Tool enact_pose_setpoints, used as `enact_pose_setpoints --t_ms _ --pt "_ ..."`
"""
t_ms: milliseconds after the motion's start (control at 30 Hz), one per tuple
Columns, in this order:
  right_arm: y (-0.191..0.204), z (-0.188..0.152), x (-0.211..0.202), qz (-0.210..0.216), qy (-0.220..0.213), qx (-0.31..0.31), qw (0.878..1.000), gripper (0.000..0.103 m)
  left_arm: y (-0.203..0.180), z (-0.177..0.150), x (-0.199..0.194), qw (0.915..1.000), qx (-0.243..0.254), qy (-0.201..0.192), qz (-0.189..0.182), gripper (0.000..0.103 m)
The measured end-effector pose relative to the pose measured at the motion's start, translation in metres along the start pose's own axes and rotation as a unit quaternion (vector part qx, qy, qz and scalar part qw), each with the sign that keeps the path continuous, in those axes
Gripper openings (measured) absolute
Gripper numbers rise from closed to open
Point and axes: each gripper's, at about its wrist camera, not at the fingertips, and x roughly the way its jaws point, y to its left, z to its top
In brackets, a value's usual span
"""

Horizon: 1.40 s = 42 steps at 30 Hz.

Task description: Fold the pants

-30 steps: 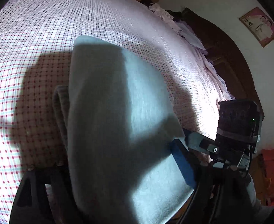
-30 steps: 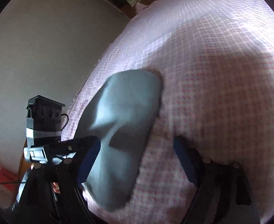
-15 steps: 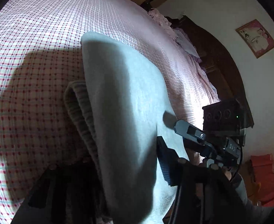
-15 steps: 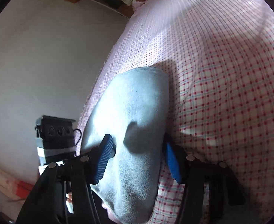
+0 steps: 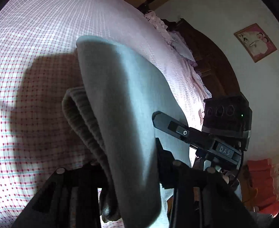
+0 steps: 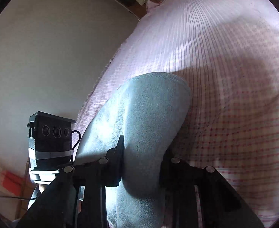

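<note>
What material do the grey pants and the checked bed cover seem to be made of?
Pants: probably a soft fleece or brushed knit, matte; the surface looks fuzzy, and a ribbed band shows at one end. Bed cover: seemingly a thin woven cloth, perhaps cotton, matte; a fine grid of red and pale lines runs across it. Both guesses rest on look alone.

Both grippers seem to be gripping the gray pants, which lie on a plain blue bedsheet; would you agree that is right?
Not quite: the bedsheet is checked pink and white, not plain blue, as the left wrist view shows. The left gripper and right gripper do both grip the gray pants.
</note>
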Motion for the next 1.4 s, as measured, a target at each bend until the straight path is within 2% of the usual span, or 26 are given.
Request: enact_pose_setpoints --t_ms 133,267,433,567,633,767,867,900,967,1033,1100,1167,1200,1233,1300,1400 --pt "-0.009 0.023 -0.023 0.015 -0.001 0.005 1.000 0.020 -0.036 0.013 0.008 0.9993 0.033 -0.009 0.017 0.039" --pt "-0.025 0.045 -0.038 -0.004 0.007 0.002 1.000 0.021 -0.048 0.025 0.034 0.9989 0.042 -0.003 0.018 0.040" --pt "-0.057 0.062 -0.039 -0.031 0.013 0.009 0.999 0.021 -0.040 0.038 0.077 0.9992 0.030 0.000 0.025 0.043" --pt "-0.087 0.063 -0.028 -0.045 0.019 0.032 0.998 0.021 -0.025 0.029 0.101 0.9988 0.023 -0.007 0.044 0.043" --pt "-0.098 0.063 -0.020 -0.060 0.030 0.030 0.997 0.021 -0.016 0.026 0.105 0.9993 0.016 -0.010 0.032 0.043" --pt "-0.110 0.059 -0.020 -0.022 0.021 0.039 0.999 0.021 -0.012 0.025 0.103 0.9986 0.044 -0.011 0.028 0.046" --pt "-0.120 0.063 -0.018 -0.018 0.026 0.031 0.999 0.023 -0.021 0.033 0.109 0.9978 0.055 0.002 0.036 0.056" --pt "-0.121 0.063 -0.021 -0.017 0.028 0.028 0.999 0.024 -0.023 0.033 0.109 0.9977 0.059 0.013 0.029 0.064" --pt "-0.123 0.064 -0.026 -0.024 0.028 0.020 0.999 0.029 -0.032 0.040 0.110 0.9975 0.066 0.013 0.023 0.075" --pt "-0.123 0.068 -0.035 -0.040 0.022 0.011 0.999 0.036 -0.035 0.038 0.103 0.9973 0.070 0.003 0.021 0.096" --pt "-0.121 0.064 -0.052 -0.063 0.005 0.002 0.998 0.047 -0.037 0.035 0.096 0.9962 0.080 -0.010 0.034 0.103" --pt "-0.117 0.061 -0.063 -0.083 -0.011 -0.004 0.996 0.068 -0.040 0.031 0.088 0.9943 0.093 -0.015 0.050 0.103" --pt "-0.117 0.060 -0.072 -0.093 -0.020 -0.006 0.995 0.072 -0.041 0.030 0.086 0.9933 0.098 -0.016 0.059 0.103" --pt "-0.125 0.060 -0.081 -0.102 -0.029 -0.007 0.994 0.076 -0.041 0.026 0.081 0.9915 0.106 -0.020 0.072 0.103" --pt "-0.124 0.056 -0.091 -0.117 -0.051 -0.009 0.992 0.076 -0.038 0.020 0.070 0.9871 0.118 -0.033 0.103 0.103" --pt "-0.123 0.057 -0.104 -0.141 -0.112 -0.023 0.983 0.082 -0.036 0.015 0.060 0.9791 0.123 -0.056 0.152 0.103"
